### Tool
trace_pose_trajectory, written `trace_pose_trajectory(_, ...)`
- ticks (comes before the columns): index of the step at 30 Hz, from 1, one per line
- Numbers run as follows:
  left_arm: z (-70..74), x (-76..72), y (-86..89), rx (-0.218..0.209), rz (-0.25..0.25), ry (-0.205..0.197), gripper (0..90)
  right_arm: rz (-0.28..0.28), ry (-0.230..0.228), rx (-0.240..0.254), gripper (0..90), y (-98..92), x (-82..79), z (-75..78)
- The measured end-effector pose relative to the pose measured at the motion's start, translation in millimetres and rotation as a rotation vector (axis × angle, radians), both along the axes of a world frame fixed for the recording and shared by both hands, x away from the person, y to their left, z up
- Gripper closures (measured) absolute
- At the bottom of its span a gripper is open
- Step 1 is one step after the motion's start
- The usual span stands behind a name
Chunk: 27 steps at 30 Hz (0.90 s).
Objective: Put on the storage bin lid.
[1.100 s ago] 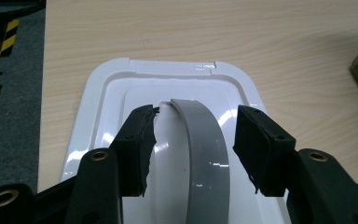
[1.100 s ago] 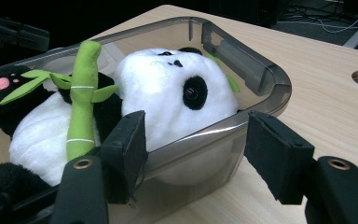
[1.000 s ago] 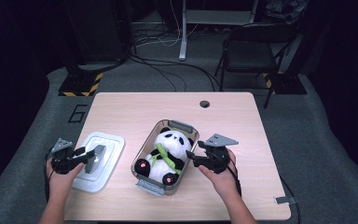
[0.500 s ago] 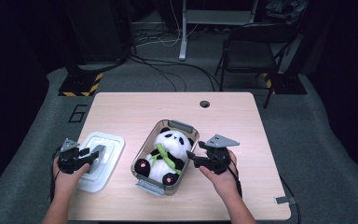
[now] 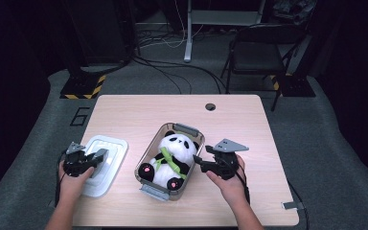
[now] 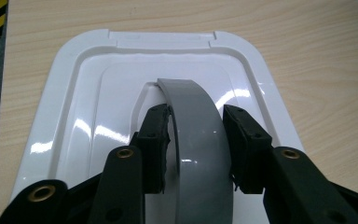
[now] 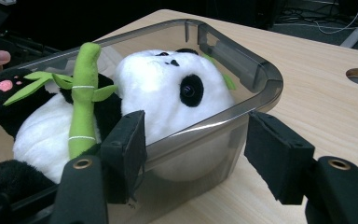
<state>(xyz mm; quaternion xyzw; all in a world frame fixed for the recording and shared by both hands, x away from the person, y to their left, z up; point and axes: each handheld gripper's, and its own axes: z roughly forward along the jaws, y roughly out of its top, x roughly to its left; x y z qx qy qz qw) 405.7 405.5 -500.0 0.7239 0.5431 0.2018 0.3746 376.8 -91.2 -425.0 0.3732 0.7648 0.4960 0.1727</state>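
The plush panda point(image 5: 172, 155) already lies in the clear plastic tub point(image 5: 146, 155) at centre. The left gripper point(image 6: 196, 140), jaws just closing around the white lid's point(image 5: 112, 146) grey handle point(image 6: 200, 154), hasn't lifted it. The right gripper point(image 7: 193, 144) straddles the tub's rim, open.

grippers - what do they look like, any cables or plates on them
Both are black two-jaw tools. The left gripper and right gripper each carry a grey three-cornered plate on top and trail a black cable. Their jaws end in flat black pads, with brass-coloured rivets on the arms. The forearms are bare, no sleeves.

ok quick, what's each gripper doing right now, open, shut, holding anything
Left gripper: jaws have just been closing around the grey handle of the white lid; pads at its sides, contact uncertain.
Right gripper: open, astride the container wall, not gripping.
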Motion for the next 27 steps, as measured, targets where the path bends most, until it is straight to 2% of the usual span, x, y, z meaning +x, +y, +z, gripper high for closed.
trace_pose_trajectory(11,-0.4,0.8,0.3,-0.018,0.006,0.0,65.7,-0.003,0.002,0.004,37.3,-1.2,0.5,-0.3)
trace_pose_trajectory(17,1.6,0.2,0.1,-0.007,0.0,0.01,66.6,-0.004,0.005,0.005,37.3,-1.7,0.6,-0.3)
trace_pose_trajectory(23,5.5,-1.1,-1.2,-0.009,0.003,-0.015,66.7,-0.005,0.005,0.004,37.3,-2.1,0.8,-0.2)
trace_pose_trajectory(24,7.3,-1.7,-0.7,-0.004,-0.001,-0.005,66.7,-0.006,0.006,0.005,37.3,-2.2,0.7,-0.1)
trace_pose_trajectory(26,7.7,-1.9,-1.4,-0.011,0.003,-0.019,66.8,-0.008,0.006,0.005,37.3,-2.4,0.8,-0.1)
trace_pose_trajectory(27,9.2,-2.4,-0.9,-0.008,-0.003,-0.01,66.8,-0.007,0.005,0.004,37.3,-2.6,0.8,-0.1)
